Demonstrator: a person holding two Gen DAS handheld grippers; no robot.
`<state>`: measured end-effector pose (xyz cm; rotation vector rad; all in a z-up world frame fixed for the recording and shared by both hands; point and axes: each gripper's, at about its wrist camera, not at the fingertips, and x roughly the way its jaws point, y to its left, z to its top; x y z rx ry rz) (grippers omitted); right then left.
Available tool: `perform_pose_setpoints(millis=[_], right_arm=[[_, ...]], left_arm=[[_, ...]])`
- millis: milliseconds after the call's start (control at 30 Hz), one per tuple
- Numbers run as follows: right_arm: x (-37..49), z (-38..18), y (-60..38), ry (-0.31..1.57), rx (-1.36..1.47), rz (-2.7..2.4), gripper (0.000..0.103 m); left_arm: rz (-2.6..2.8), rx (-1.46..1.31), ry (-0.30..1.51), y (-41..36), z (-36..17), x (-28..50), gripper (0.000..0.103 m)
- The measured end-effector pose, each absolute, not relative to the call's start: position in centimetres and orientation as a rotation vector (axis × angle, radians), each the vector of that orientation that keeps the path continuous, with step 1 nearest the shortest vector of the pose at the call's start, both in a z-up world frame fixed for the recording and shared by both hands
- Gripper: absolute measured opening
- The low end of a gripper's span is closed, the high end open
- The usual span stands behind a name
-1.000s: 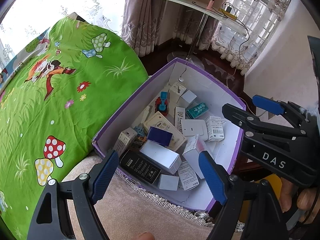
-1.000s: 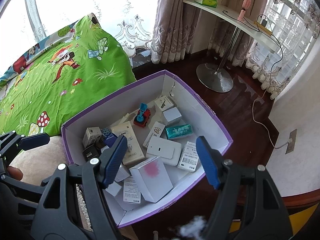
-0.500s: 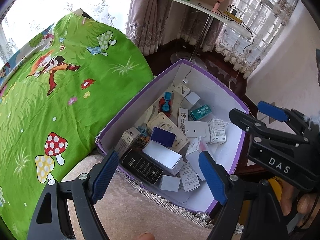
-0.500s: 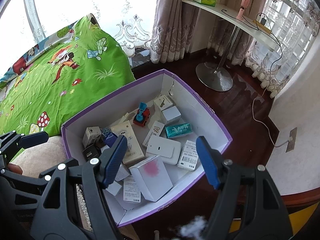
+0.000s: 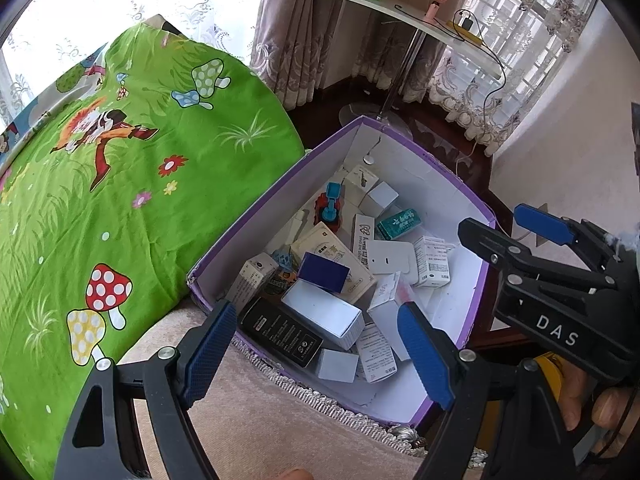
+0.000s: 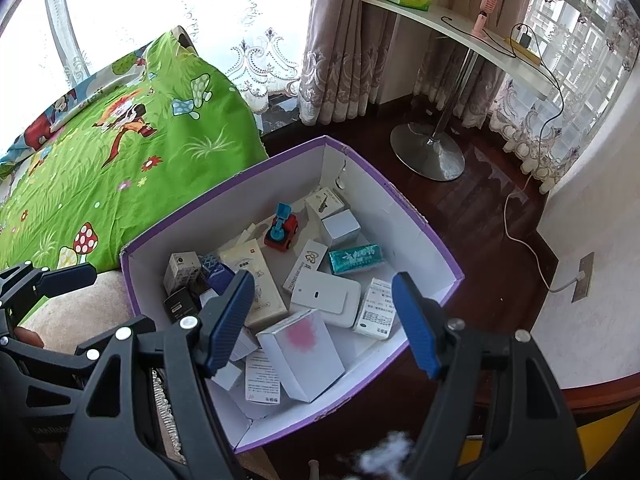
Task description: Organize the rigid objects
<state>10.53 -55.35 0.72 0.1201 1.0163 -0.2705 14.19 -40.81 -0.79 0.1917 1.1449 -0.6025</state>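
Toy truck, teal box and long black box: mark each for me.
Toy truck (image 6: 282, 229): right wrist view, red body.
Teal box (image 6: 354, 258): right wrist view, printed top face.
Long black box (image 5: 280, 332): left wrist view, top face.

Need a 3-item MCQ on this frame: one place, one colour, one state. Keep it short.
1. Where is the red and blue toy car?
A. inside the purple-rimmed cardboard box
B. on the green mushroom-print bedcover
C. on the floor

2. What colour is the small carton beside the flat white plastic device?
A. yellow
B. teal
C. orange

3. What is the right gripper doing?
A. shut on a carton
B. open, holding nothing
C. shut, empty

Key: 1 A, the car sits among the cartons; 2 B, the teal carton lies just beyond the device; 3 B, its blue pads stand apart over the box.
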Motion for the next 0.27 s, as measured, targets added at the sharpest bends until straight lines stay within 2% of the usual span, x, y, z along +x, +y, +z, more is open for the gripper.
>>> perform_pose_setpoints(millis=[267], right_arm=[[10.09, 0.77, -55.43, 1.018, 0.139, -0.273, 0.074]], left_arm=[[-0.669, 0.195, 1.121, -41.31, -0.42, 13.85, 0.087]])
